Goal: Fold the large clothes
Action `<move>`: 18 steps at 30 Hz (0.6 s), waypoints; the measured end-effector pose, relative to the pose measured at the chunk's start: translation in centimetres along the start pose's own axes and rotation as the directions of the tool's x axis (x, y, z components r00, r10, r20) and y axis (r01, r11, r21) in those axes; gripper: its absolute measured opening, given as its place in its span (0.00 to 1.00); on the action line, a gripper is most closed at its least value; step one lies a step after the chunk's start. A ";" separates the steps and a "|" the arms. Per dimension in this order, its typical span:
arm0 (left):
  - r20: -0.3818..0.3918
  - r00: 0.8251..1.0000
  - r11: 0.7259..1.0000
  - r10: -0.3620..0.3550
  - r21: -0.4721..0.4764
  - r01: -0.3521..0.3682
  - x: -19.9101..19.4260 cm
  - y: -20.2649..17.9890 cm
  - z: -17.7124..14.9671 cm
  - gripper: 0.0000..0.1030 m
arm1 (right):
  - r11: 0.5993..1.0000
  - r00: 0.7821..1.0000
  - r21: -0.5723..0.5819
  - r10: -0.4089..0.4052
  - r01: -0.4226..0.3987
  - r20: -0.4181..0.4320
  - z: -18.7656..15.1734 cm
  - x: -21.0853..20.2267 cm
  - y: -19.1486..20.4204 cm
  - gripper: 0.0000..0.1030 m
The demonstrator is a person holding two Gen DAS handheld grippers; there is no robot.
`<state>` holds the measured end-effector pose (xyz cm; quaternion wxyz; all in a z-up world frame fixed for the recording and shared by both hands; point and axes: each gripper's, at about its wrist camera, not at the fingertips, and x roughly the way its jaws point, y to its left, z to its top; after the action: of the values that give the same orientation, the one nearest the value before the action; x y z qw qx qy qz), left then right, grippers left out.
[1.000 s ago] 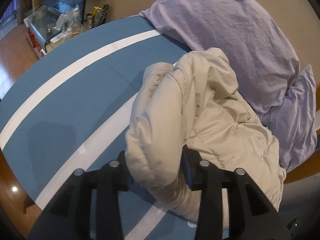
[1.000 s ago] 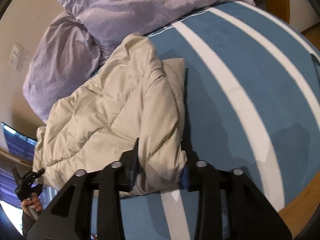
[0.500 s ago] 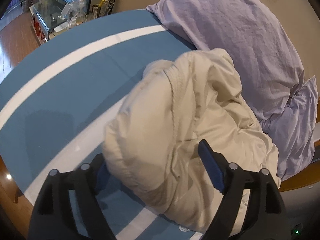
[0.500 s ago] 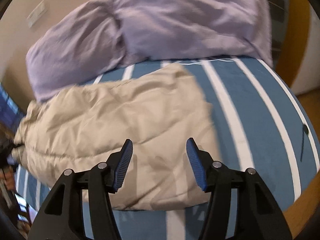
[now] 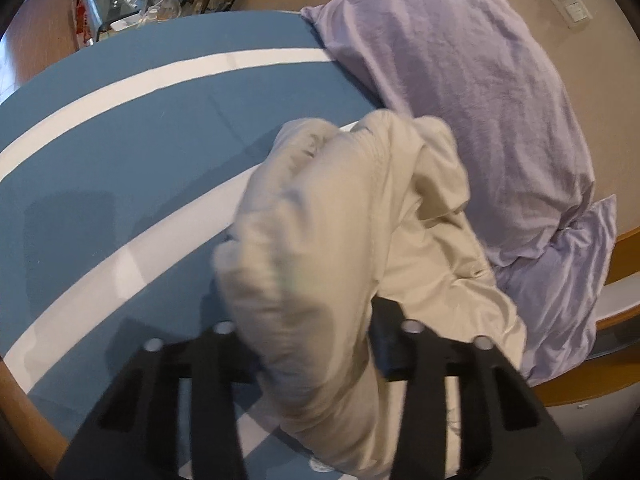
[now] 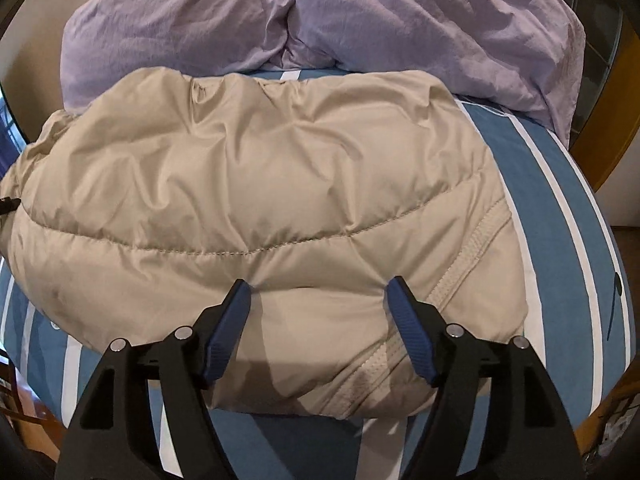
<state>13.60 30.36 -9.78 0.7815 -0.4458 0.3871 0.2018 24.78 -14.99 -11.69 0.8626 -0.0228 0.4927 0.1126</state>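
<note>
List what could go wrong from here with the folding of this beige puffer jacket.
1. The left gripper is closing on a thick, puffy bunch of the beige puffer jacket; slick fabric may slip out.
2. The right gripper, its jaws opening, holds nothing, so the fold may spring back.
3. The lilac pillows crowd the jacket's far edge and could snag it.

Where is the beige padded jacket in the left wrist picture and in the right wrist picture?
Left wrist: the beige jacket fills the centre and lower right, bunched.
Right wrist: it spreads flat across the middle.
Shared landmark: the purple pillows lie behind the jacket in both views, on the blue bedspread with white stripes.
</note>
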 end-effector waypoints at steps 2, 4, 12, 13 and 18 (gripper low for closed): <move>0.010 1.000 1.000 -0.023 0.015 0.022 -0.5 -0.6 0.2 0.28 | 1.000 1.000 0.000 -0.003 0.003 -0.007 0.0 0.2 0.0 0.71; 0.020 0.999 0.999 -0.046 0.028 0.045 -1.1 -1.4 0.2 0.26 | 1.000 1.000 -0.004 -0.007 0.007 -0.012 0.0 0.4 0.0 0.71; 0.054 0.978 0.971 -0.199 0.148 0.189 -4.5 -6.4 -0.3 0.24 | 1.000 1.000 -0.004 -0.007 0.007 -0.019 0.0 0.5 0.1 0.72; 0.055 0.974 0.963 -0.220 0.173 0.207 -5.1 -7.4 -0.6 0.24 | 1.000 1.000 -0.004 -0.005 0.005 -0.020 0.0 0.5 0.1 0.72; 0.035 0.952 0.916 -0.303 0.285 0.281 -6.8 -12.3 -2.6 0.24 | 1.000 1.000 -0.002 0.002 -0.002 -0.025 0.1 0.7 0.0 0.73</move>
<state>16.38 21.92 1.43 0.8720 -0.3765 0.3096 0.0442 25.24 -14.86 -12.20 0.8563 -0.0245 0.5033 0.1138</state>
